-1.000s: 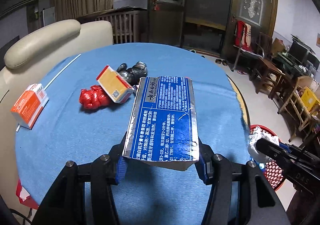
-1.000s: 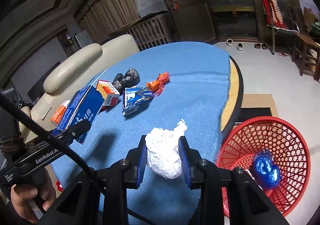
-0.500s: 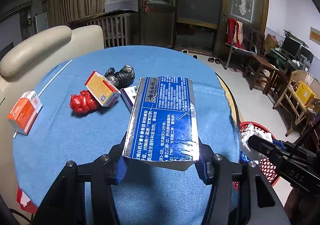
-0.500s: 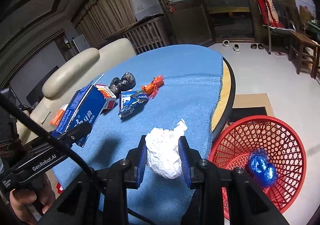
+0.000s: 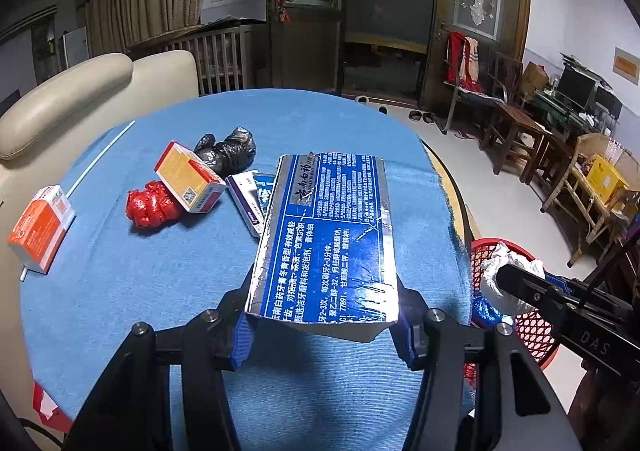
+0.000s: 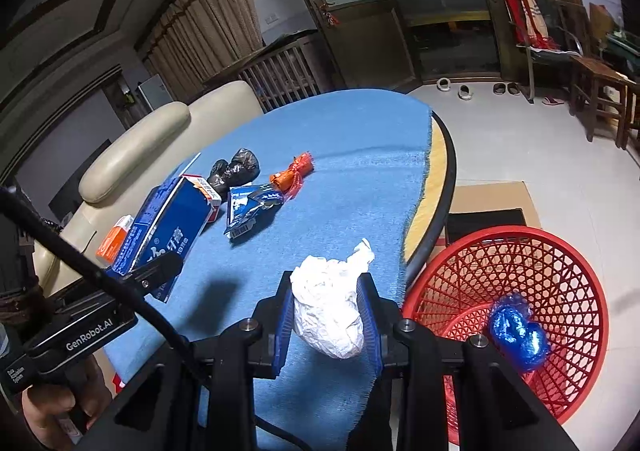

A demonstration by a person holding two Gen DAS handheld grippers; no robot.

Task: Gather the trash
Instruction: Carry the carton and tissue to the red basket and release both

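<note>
My left gripper [image 5: 324, 325] is shut on a blue and silver toothpaste box [image 5: 326, 239], held above the blue table; it also shows in the right wrist view [image 6: 168, 227]. My right gripper [image 6: 326, 325] is shut on a crumpled white paper wad [image 6: 330, 311] near the table's right edge, beside the red mesh basket [image 6: 560, 263]. The basket holds a blue foil ball [image 6: 518, 333]. From the left wrist view the wad [image 5: 508, 275] hangs in front of the basket [image 5: 536, 335].
On the blue tablecloth [image 5: 160, 291] lie a red bag [image 5: 150, 205], a yellow-topped box [image 5: 188, 177], a black bag [image 5: 228, 151], an orange box [image 5: 38, 229], a blue wrapper [image 6: 250, 209] and an orange wrapper [image 6: 290, 175]. A beige sofa [image 5: 72, 99] stands left.
Both grippers have moved right toward the table edge and basket, each still holding its item. The white wad now sits closer to the basket.
</note>
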